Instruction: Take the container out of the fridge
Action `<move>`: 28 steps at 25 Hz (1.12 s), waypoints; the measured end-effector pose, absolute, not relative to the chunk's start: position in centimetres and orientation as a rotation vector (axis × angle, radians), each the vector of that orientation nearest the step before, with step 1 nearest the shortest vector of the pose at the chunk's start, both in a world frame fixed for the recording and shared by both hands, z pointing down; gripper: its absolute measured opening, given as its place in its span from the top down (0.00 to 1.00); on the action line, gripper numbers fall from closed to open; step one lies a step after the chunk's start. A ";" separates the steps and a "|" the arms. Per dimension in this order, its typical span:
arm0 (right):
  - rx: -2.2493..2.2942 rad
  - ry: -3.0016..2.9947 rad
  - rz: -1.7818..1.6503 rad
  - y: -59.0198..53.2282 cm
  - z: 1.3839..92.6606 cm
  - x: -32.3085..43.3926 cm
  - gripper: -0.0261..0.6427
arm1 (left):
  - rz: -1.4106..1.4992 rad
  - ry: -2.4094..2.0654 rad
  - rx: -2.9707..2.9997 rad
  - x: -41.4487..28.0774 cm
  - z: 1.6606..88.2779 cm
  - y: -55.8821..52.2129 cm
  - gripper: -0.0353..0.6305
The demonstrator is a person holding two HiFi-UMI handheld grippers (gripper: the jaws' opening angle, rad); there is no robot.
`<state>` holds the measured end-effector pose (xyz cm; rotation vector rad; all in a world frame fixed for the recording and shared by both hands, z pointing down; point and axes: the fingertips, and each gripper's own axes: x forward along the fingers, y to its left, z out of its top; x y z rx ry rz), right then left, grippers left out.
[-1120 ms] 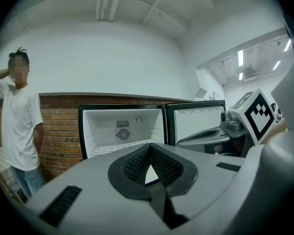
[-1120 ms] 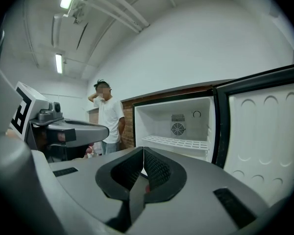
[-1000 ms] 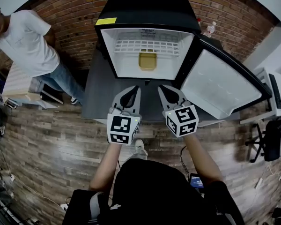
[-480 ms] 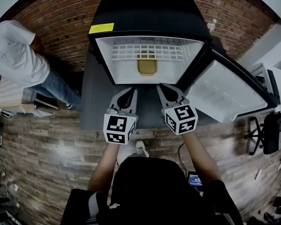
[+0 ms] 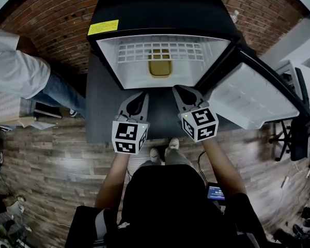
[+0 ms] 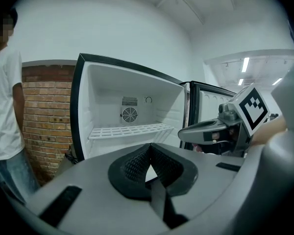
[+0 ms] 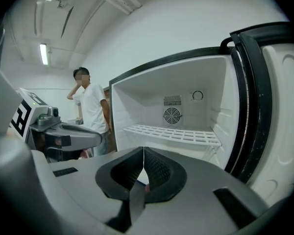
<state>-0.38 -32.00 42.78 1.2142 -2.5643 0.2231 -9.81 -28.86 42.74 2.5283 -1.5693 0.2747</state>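
At the far left, a person (image 5: 13, 66) in a white shirt stands by the brick wall. The black fridge (image 5: 160, 9) carries a yellow label (image 5: 104, 27), its print too small to read. The left gripper (image 5: 140, 96) has its jaws pressed together on nothing, in front of the open fridge. The yellow container (image 5: 160, 68) sits inside, under the wire shelf (image 5: 160, 50). The right gripper (image 5: 179, 90) is likewise closed and empty.

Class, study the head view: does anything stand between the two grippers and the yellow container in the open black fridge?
Nothing visible does. The black fridge has its door swung aside to the right, and open space lies between the left gripper, the right gripper and the yellow container, which sits beneath the white wire shelf.
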 end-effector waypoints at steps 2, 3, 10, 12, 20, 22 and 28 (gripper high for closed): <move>1.203 -2.546 0.212 -32.6 43.2 -0.4 0.90 | 0.276 -1.564 2.521 -9.8 43.0 -29.3 0.93; 1.200 -2.533 0.204 -32.9 43.4 -0.3 0.90 | 0.278 -1.562 2.519 -9.8 43.1 -29.5 0.93; 1.108 -2.459 0.139 -35.3 45.2 -0.7 0.90 | 0.300 -1.557 2.498 -9.4 44.3 -31.6 0.93; 1.068 -2.429 0.110 -36.1 45.9 -1.0 0.90 | 0.295 -1.549 2.486 -9.3 44.6 -32.2 0.93; 0.868 -2.342 0.042 -38.7 49.0 -2.3 0.90 | 0.298 -1.598 2.431 -9.7 45.8 -34.4 0.93; 0.813 -2.305 0.002 -39.2 50.0 -2.6 0.90 | 0.300 -1.614 2.410 -10.0 46.2 -34.7 0.93; 0.680 -2.221 -0.120 -40.6 52.8 -3.9 0.90 | 0.319 -1.659 2.336 -11.2 47.5 -34.9 0.93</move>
